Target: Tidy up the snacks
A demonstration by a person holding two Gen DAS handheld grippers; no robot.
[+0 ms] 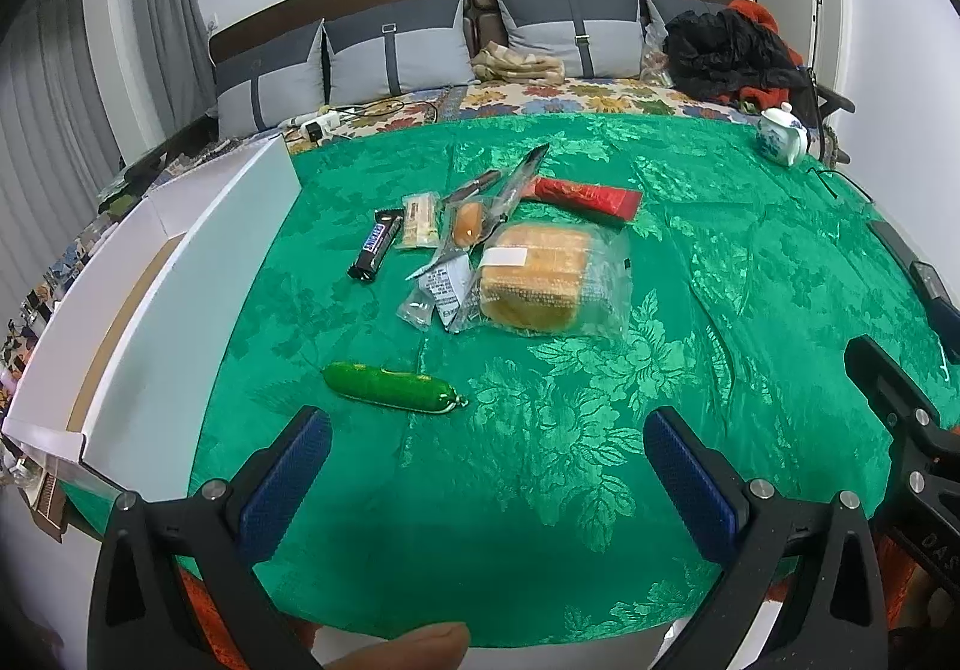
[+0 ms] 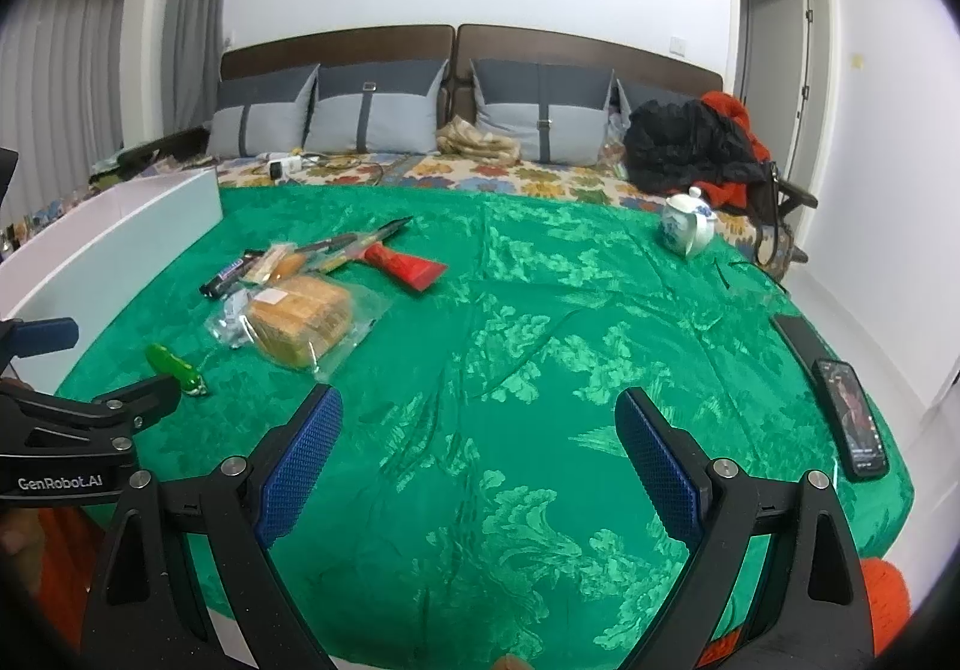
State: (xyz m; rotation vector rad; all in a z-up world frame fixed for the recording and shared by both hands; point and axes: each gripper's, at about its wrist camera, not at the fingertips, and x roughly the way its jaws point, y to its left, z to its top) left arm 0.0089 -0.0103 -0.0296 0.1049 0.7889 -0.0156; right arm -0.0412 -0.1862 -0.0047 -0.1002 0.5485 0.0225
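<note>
Snacks lie on a green cloth (image 1: 600, 370): a green sausage (image 1: 390, 388) nearest, a bagged bread loaf (image 1: 540, 274), a Snickers bar (image 1: 377, 244), a small wafer pack (image 1: 419, 221), a clear pack with an orange sausage (image 1: 467, 226) and a red packet (image 1: 591, 197). My left gripper (image 1: 486, 472) is open and empty, just short of the green sausage. My right gripper (image 2: 480, 466) is open and empty over bare cloth, to the right of the loaf (image 2: 300, 319) and the green sausage (image 2: 174, 364).
An open white box (image 1: 180, 274) stands along the left edge; it also shows in the right wrist view (image 2: 120, 244). A white teapot (image 2: 687, 226) sits far right. Two phones (image 2: 852, 418) lie at the right edge. Pillows and clothes lie on the bed behind.
</note>
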